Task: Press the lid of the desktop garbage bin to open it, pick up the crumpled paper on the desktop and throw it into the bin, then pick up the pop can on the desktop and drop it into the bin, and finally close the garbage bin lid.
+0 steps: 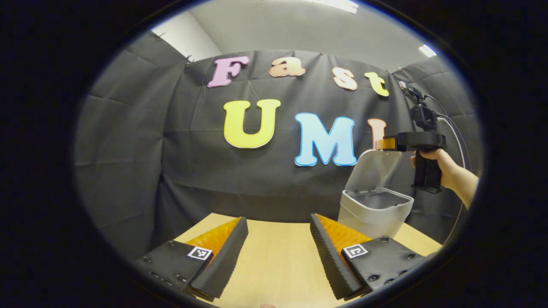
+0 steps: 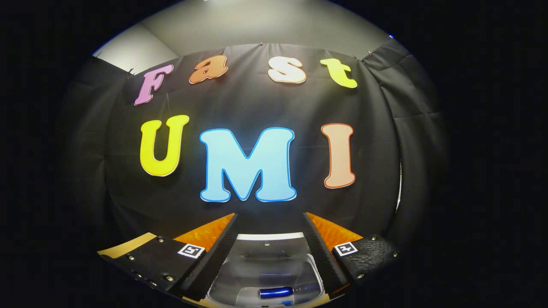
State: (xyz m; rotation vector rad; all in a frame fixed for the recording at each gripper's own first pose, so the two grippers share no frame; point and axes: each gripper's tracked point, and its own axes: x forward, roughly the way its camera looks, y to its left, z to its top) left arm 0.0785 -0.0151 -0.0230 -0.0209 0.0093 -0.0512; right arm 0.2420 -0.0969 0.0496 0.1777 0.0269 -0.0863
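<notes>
Step in hand: the can drop looks just done. In the right gripper view a blue can [image 2: 276, 292] lies on its side at the bottom of the bin [image 2: 265, 261], below and between the two jaws, touching neither.
Right gripper [image 2: 269, 256]: jaws spread wide and holding nothing, poised over the bin's open mouth. From the left gripper view it hangs above the raised lid [image 1: 373, 170], held by a hand [image 1: 436, 164] at the far right.
Left gripper [image 1: 278, 252]: jaws wide apart, nothing between them, hovering over the bare wooden bench [image 1: 278, 239], well apart from the bin.
Paper: no crumpled paper lies on the bench in front of the left gripper; whether it sits in the bin I cannot tell, since the part of the bin floor in sight holds just the can.
Bin: a small pale grey tub standing at the back right of the bench by the black cloth wall [image 1: 128, 149], with a hinged lid tilted up and back.
What is left: by my judgement, closing the lid.
Next move calls for: bringing a gripper behind or above the upright lid and pushing it forward and down until it seats on the rim, gently enough that the light tub does not slide or tip.
</notes>
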